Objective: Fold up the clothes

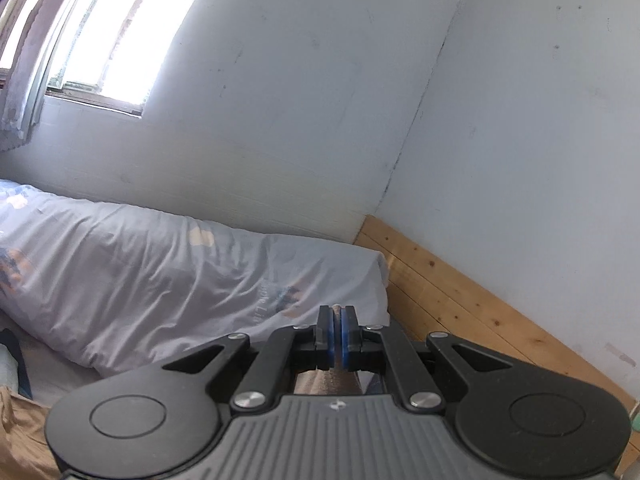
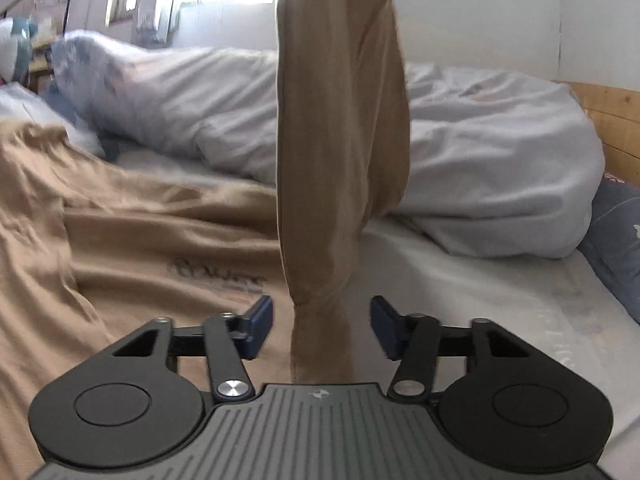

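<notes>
Your left tool (image 1: 337, 334) is pressed tight together on a thin bit of the tan garment (image 1: 325, 385), which hangs down under its pads. Your right tool (image 2: 322, 330) is spread apart. A hanging strip of the tan garment (image 2: 340, 140) sits between its blue pads (image 2: 262, 326), and they do not touch it. The rest of the garment lies spread on the bed (image 2: 460, 280), just in front of the rumpled pale duvet (image 2: 500, 152).

We get blown-out window (image 1: 116, 28) glare (daylight only), dim foregrounds, motion blur at right view's left, fisheye-curved edges.
</notes>
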Tool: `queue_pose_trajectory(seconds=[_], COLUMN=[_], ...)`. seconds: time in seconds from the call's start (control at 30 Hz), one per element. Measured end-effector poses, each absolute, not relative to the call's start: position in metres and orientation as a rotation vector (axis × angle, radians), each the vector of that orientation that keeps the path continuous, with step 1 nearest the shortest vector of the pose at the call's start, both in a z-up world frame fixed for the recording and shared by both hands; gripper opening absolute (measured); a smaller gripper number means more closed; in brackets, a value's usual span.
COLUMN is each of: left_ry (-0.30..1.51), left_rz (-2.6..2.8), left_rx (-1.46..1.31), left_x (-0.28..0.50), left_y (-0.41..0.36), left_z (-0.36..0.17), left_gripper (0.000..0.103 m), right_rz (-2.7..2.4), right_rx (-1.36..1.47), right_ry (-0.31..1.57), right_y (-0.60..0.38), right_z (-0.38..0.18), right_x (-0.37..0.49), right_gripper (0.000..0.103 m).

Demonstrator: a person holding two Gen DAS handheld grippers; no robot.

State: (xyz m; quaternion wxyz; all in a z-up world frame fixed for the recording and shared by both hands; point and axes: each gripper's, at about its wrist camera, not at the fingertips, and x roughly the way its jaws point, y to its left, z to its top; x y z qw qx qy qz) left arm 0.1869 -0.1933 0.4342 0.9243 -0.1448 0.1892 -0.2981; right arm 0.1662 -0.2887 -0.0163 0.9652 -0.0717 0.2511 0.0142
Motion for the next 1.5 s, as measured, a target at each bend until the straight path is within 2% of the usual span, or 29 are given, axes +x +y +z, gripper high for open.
queue_pose_trajectory(seconds=[0.07, 0.27, 0.57, 0.9, 1.23, 1.5], left_ry=[0.379, 0.371, 0.388, 0.464, 0.511, 0.56], left_rz=[-0.6, -0.525, -0.45, -0.4, -0.304, -0.205], left_rx=[-0.315, -0.353, -0.356, -0.406, -0.463, -0.576], left_x=[0.189, 0.197, 0.209, 0.204, 0.184, 0.159], left_y=[-0.188, -0.161, -0.142, -0.102, -0.018, 0.063], left_z=[0.433, 0.429, 0.419, 0.373, 0.31, 0.239], left_gripper=[0.001, 0.001, 0.001, 0.001, 0.001, 0.001], right_rz=[0.03, -0.007, -0.051, -0.004, 0.014, 0.006], right_rx=[-0.161, -0.165, -0.087, -0.022, -0.009, -0.048], right_ry=[0.52, 0.508, 0.54, 0.602, 0.603, 0.601], right_y=[-0.287, -0.289, -0.339, -0.364, -0.375, -0.381], right_z=[-0.022, -0.019, -0.003, -0.018, -0.021, -0.021], right_x=[0.169, 0.169, 0.164, 0.161, 0.167, 0.17], right_gripper=[0.029, 0.006, 0.004, 0.004, 0.005, 0.006])
